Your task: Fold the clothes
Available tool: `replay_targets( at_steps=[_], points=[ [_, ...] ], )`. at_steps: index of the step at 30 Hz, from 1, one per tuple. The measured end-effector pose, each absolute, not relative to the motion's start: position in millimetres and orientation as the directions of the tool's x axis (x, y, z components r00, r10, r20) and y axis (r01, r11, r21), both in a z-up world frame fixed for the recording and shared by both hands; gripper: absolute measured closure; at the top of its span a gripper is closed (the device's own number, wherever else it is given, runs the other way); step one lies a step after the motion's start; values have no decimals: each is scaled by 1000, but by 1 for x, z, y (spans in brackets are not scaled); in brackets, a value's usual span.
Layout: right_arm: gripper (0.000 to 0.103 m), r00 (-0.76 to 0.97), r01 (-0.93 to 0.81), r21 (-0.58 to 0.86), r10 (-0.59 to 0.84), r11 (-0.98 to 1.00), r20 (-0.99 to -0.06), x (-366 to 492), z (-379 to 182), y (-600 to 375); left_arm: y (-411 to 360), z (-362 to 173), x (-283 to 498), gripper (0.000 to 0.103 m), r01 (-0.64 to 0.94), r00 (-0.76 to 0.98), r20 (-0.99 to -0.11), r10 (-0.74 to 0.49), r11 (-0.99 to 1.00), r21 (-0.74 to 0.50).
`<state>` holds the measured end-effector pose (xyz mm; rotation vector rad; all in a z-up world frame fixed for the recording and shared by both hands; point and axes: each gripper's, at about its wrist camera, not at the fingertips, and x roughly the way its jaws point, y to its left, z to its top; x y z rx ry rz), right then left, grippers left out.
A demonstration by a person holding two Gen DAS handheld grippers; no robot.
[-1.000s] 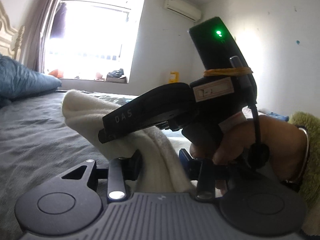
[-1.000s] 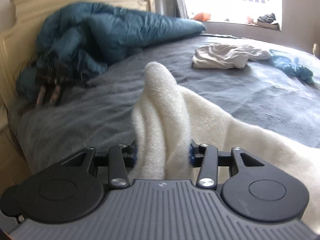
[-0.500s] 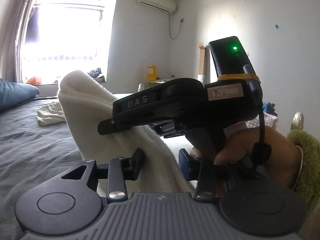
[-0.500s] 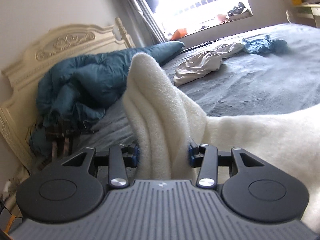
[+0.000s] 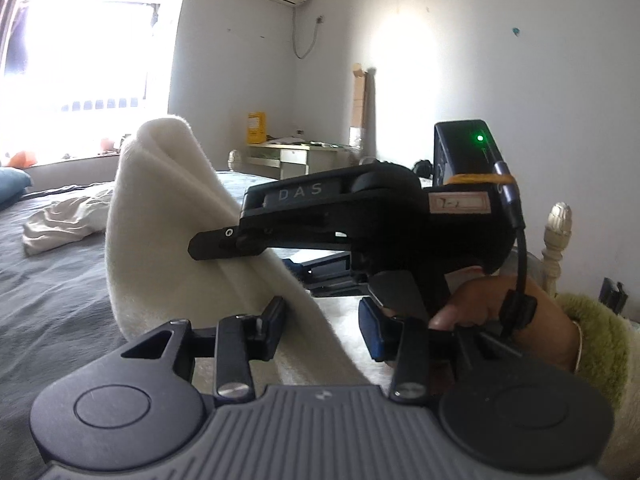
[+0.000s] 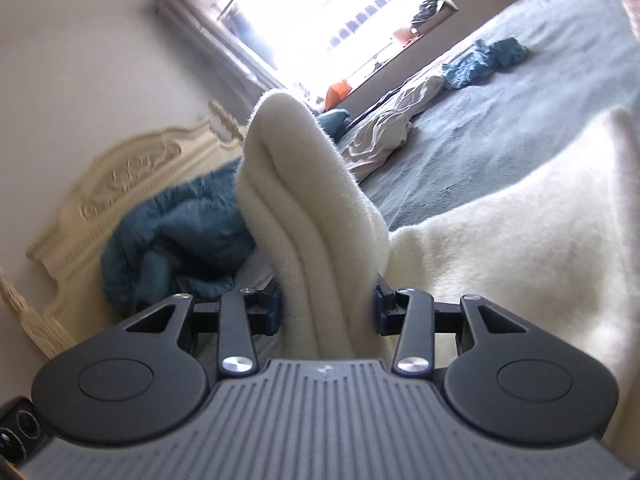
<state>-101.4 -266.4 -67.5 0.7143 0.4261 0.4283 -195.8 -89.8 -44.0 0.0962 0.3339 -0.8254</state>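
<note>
You have the cream fleece garment (image 6: 320, 208) pinched in both tools: the right tool (image 6: 326, 312) has its jaws partly closed with a thick, doubled fold squeezed between the pads, and the left tool (image 5: 320, 330) is about as far closed, though there the fabric presses against the left pad while the blue right pad (image 5: 372, 334) shows a gap beside it, so that hold looks weaker. The garment is lifted off the grey bed (image 6: 500, 120), its gathered edges standing up past both tools and the rest trailing away to the right in the right wrist view. The main risk is the fleece sliding out of the left tool if you pull the 2 tools apart or swing quickly, since the bulk hangs free and drags. A second risk is the 2 tools knocking together: the right tool (image 5: 340, 216) and your hand (image 5: 492, 312) sit very close in front of the left camera. You could also drop the fold onto the crumpled pale garment (image 6: 384, 136) or the blue cloth (image 6: 480, 64) lying on the bed. The garment's lower hem, sleeves and overall shape are cut off, so how far folded it is cannot be told.
</note>
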Motion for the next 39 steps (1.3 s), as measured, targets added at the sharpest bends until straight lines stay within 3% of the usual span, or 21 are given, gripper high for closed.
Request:
replay_targets(
  at_steps=[5,9,13,19,39],
  points=[
    [65,837,-191,780,514,596,-187,-107,-85,-291,-86,-39,-195,59,767,572,-330,-751,632,-109],
    [66,840,-173,804,511,569,-181,-109,-93,-302,-56,-31,-188,55,747,538,-274,-797,602,-282],
    [66,842,-163,839,517,520,-156,-110,-101,-311,-27,-28,-158,54,631,622,-274,-733,677,-379],
    [66,849,-157,873,515,463,-120,-115,-107,-323,-34,-53,-114,54,482,682,-448,-578,816,-319],
    [66,891,-116,945,453,306,-37,-134,-134,-370,-95,-55,-113,53,551,632,-504,-589,799,-241]
  ],
)
